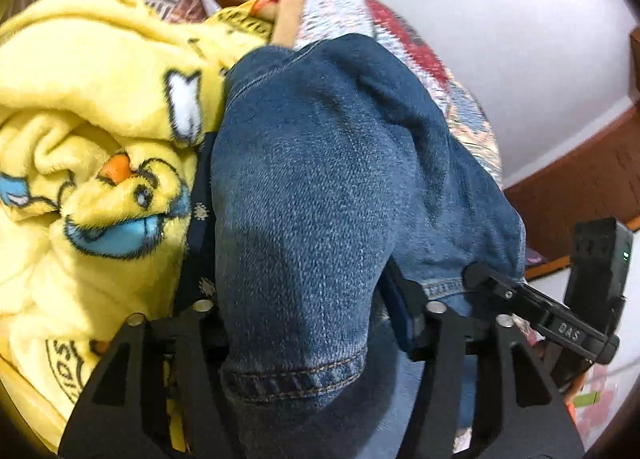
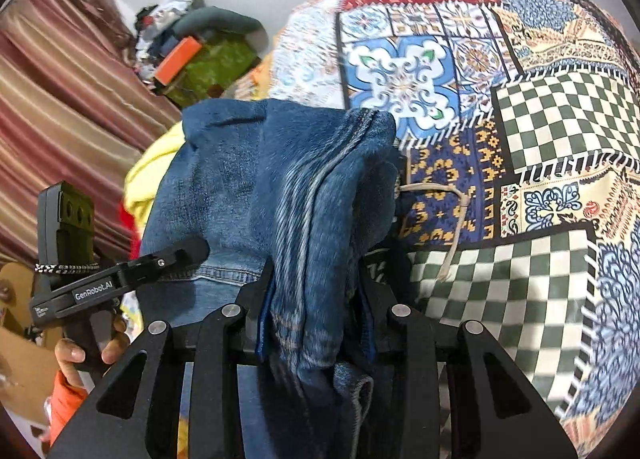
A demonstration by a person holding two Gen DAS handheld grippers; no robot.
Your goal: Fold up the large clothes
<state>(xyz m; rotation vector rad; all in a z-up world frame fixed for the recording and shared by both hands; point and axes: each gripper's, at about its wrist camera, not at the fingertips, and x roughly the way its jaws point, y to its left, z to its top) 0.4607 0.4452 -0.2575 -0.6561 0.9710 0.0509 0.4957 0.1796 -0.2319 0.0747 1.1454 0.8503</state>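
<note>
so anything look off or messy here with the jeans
The jeans are bunched, not flat, and a loose beige string hangs beside them over the patchwork bedcover. A crumpled yellow blanket crowds them in the left wrist view.

Both views are taken from wrist cameras set just behind the fingers, looking forward and steeply down. The jeans (image 1: 320, 187) serve as landmark. From the left hand-held gripper (image 1: 316, 323), the denim is seen very near, filling the middle, with a yellow blanket (image 1: 88, 107) to its left and the patchwork bedspread (image 1: 404, 39) beyond it. From the right hand-held gripper (image 2: 316, 311), the jeans (image 2: 256, 187) are equally near, the bedspread (image 2: 520, 139) to their right. The jeans and bedspread are shared.
</note>
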